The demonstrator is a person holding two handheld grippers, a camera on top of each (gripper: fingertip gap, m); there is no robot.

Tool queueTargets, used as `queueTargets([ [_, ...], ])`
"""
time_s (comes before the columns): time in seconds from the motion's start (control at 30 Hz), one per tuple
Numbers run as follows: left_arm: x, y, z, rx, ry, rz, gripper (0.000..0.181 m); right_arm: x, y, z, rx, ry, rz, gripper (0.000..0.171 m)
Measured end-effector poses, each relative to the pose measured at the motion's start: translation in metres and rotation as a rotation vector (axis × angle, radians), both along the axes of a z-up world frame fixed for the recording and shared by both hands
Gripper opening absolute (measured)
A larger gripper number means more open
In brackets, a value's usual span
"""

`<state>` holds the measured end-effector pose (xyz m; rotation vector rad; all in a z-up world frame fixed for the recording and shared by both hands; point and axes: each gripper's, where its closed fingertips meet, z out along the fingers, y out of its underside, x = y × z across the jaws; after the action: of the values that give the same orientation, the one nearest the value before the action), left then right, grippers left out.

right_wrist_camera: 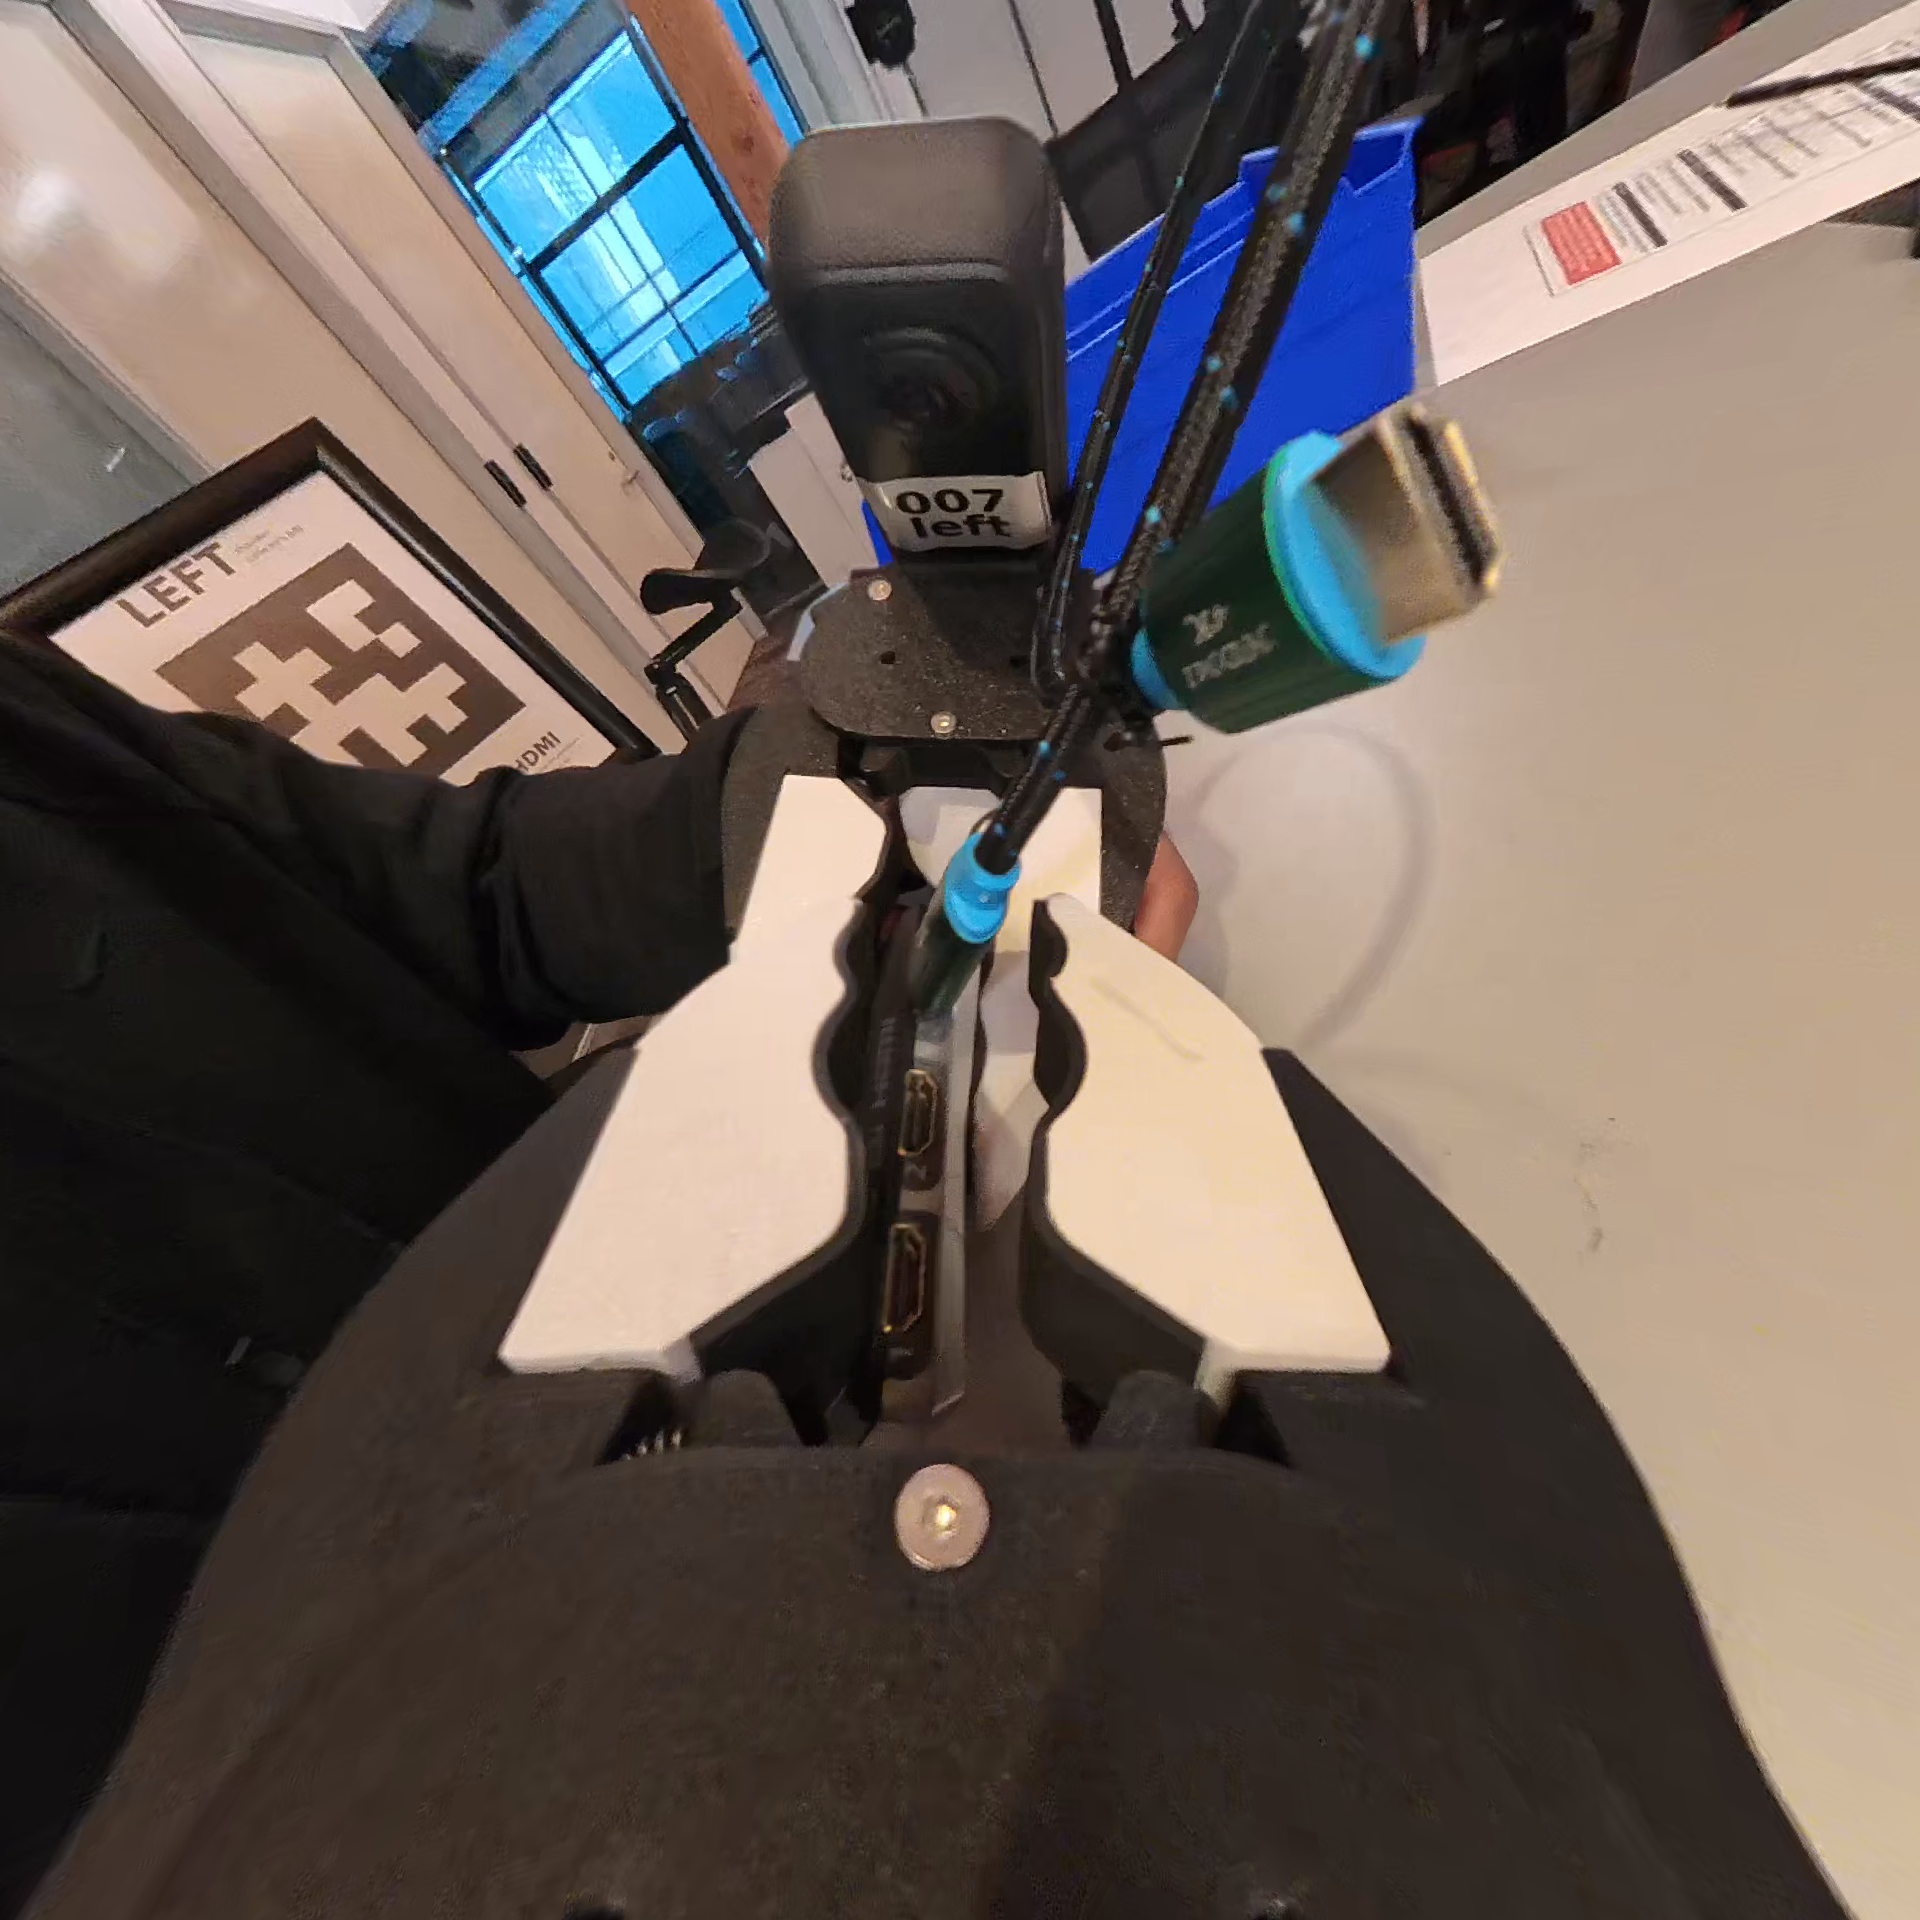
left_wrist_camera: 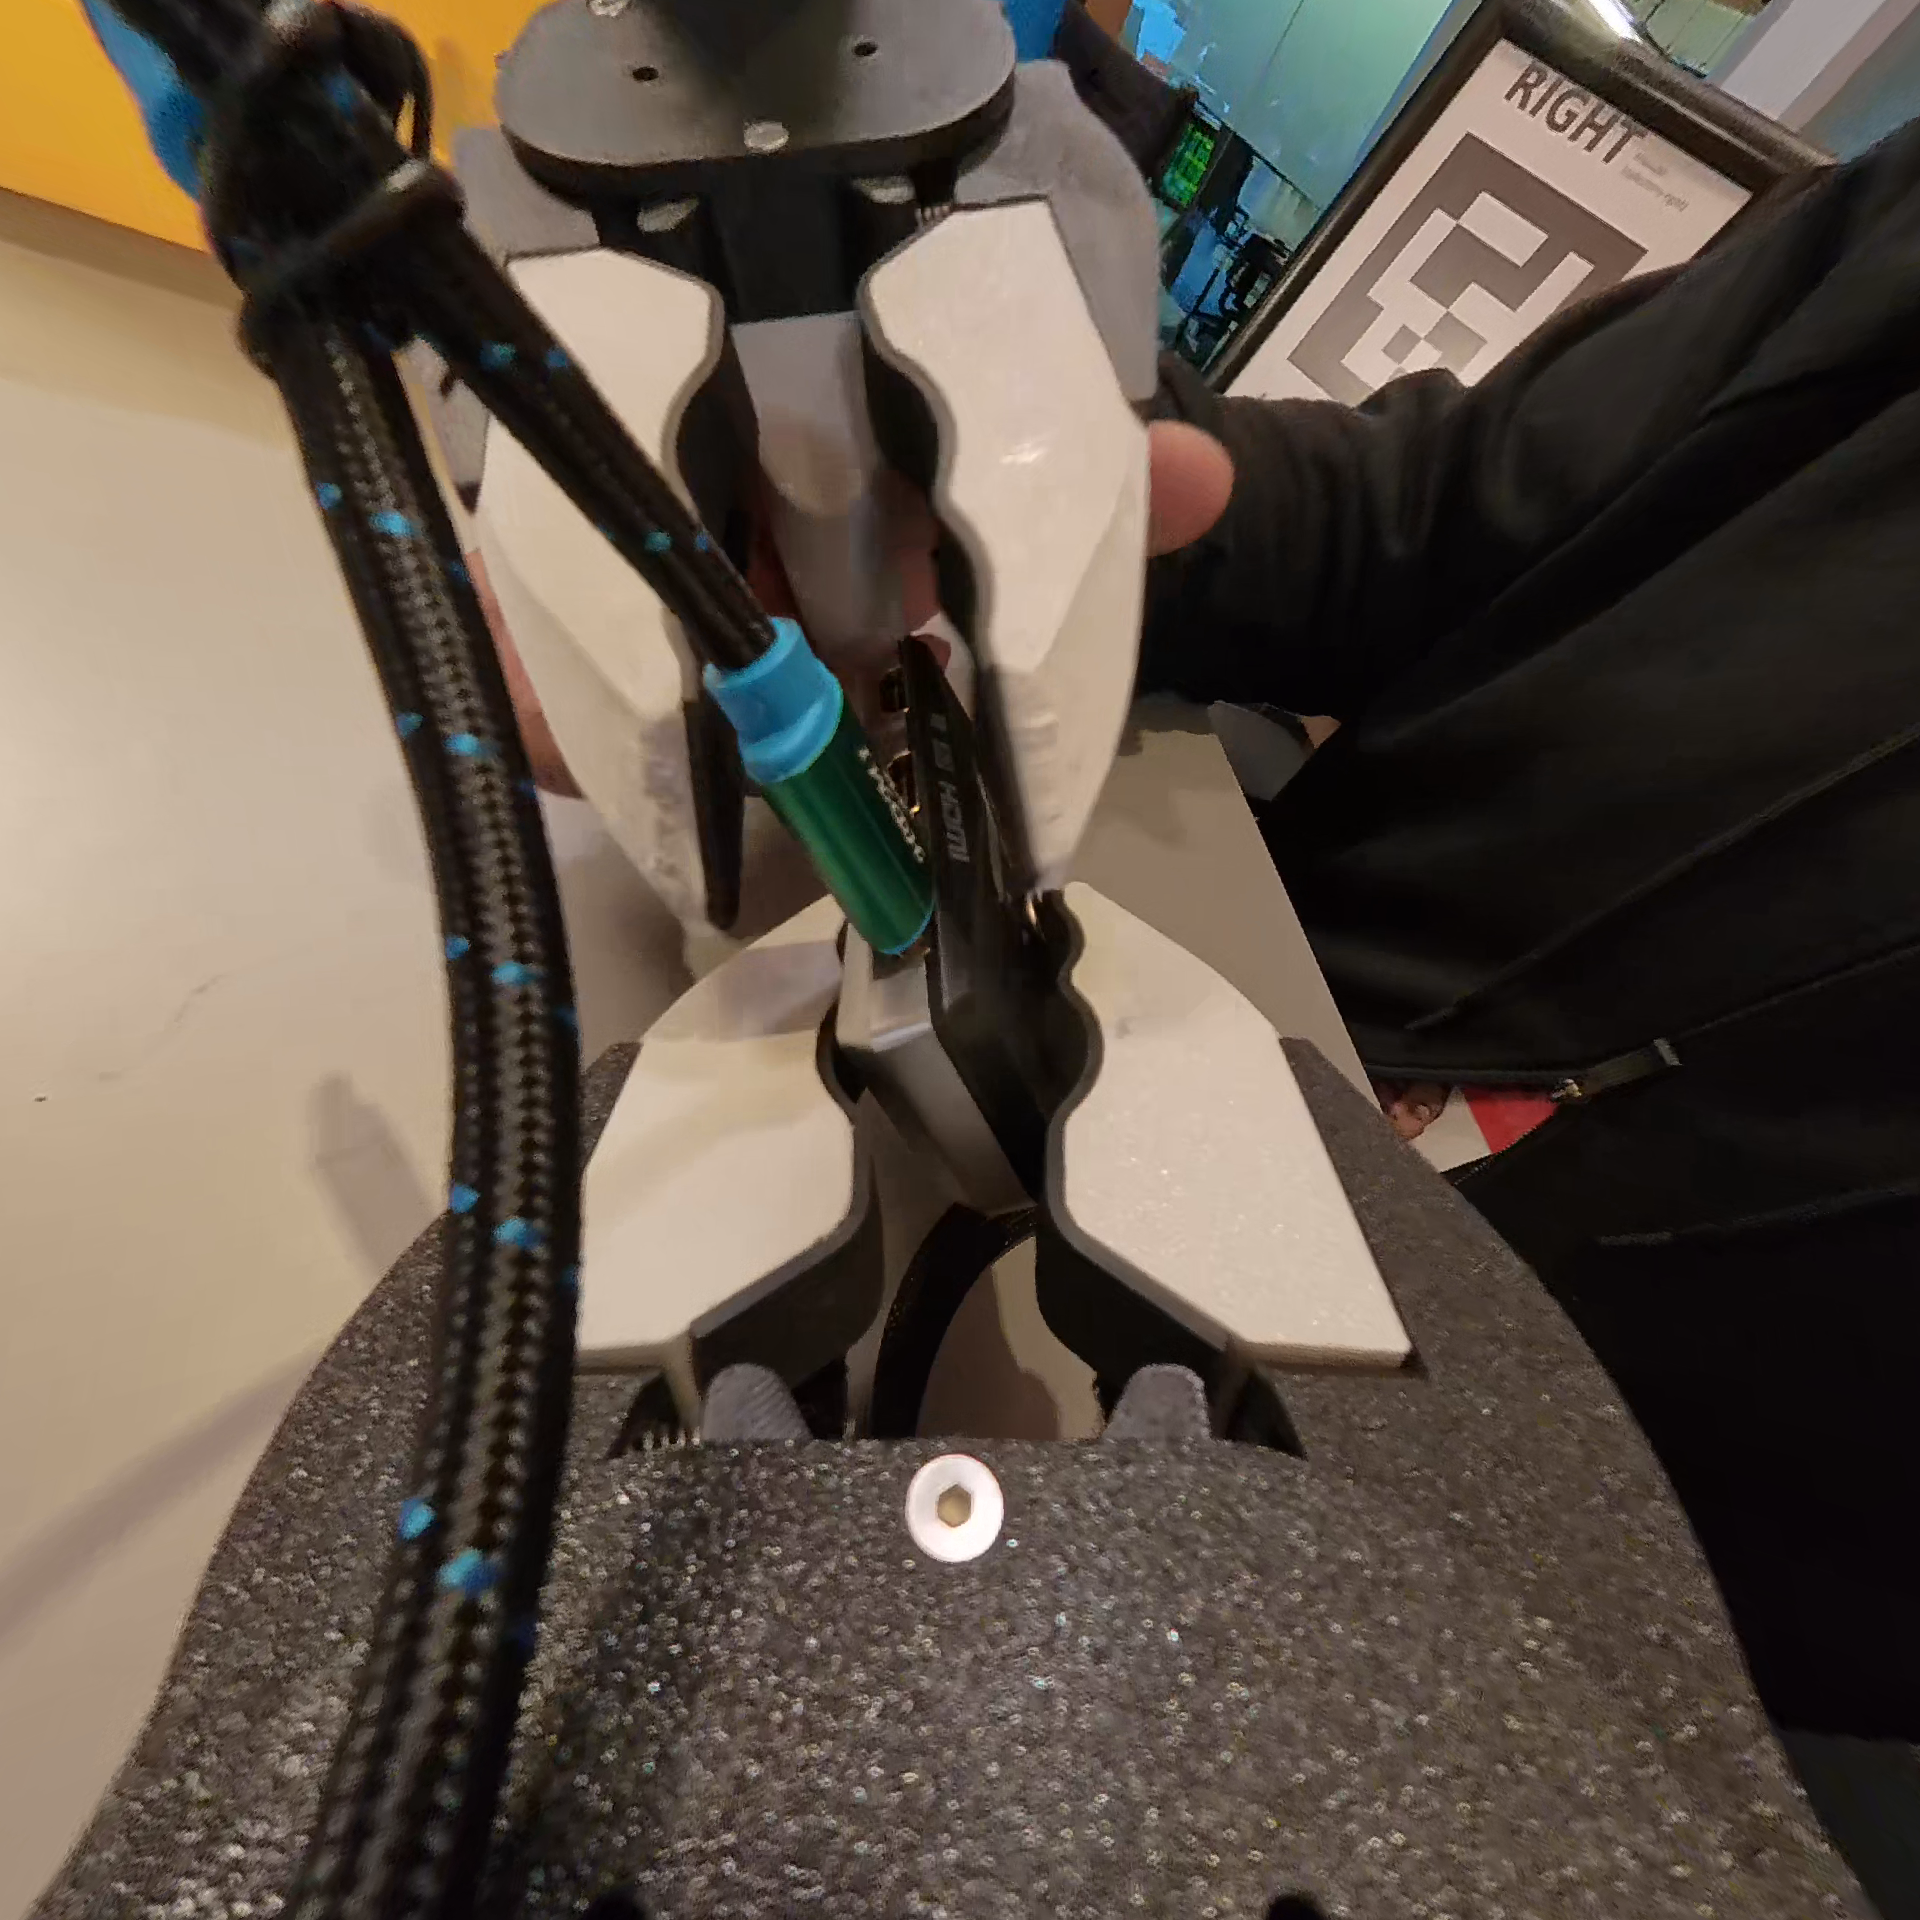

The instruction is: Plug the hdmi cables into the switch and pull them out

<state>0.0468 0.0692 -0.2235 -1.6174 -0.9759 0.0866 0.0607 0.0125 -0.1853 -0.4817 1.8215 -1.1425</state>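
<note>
Switch (left_wrist_camera: 935, 1070) fills the left wrist view's centre, pinched edge-on in the left gripper (left_wrist_camera: 951, 1023); the right gripper (left_wrist_camera: 883, 831) faces it tip to tip, leaving scant room, its fingers spread around the green plug (left_wrist_camera: 842, 800) seated in the switch. The right wrist view shows two vacant ports (right_wrist_camera: 909, 1205) between the right gripper's (right_wrist_camera: 935, 997) parted fingers; a loose plug (right_wrist_camera: 1320, 582) dangles above open table (right_wrist_camera: 1558, 935), a blue bin (right_wrist_camera: 1247, 353) behind, contents unseen.
</note>
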Motion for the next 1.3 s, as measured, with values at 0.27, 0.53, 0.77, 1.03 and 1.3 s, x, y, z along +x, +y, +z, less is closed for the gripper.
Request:
queueTargets([
  [0.27,-0.007,0.003,-0.01,-0.052,-0.051,0.038,0.036,-0.011,-0.001,-0.008,-0.005,-0.07,-0.061,0.016],
  [0.53,-0.017,-0.003,-0.006,-0.132,0.004,0.142,0.042,-0.015,-0.001,-0.004,-0.022,-0.122,-0.082,0.014],
  [0.77,-0.02,-0.005,0.0,0.026,-0.066,0.19,0.029,-0.013,-0.002,-0.003,-0.04,-0.131,-0.085,0.014],
  [1.03,-0.018,0.0,0.01,0.17,-0.06,0.146,0.022,-0.011,0.0,0.007,-0.053,-0.136,-0.088,0.012],
  [1.3,0.001,0.048,-0.001,0.155,-0.115,-0.076,0.025,-0.124,-0.016,0.043,-0.113,-0.412,-0.465,0.011],
])
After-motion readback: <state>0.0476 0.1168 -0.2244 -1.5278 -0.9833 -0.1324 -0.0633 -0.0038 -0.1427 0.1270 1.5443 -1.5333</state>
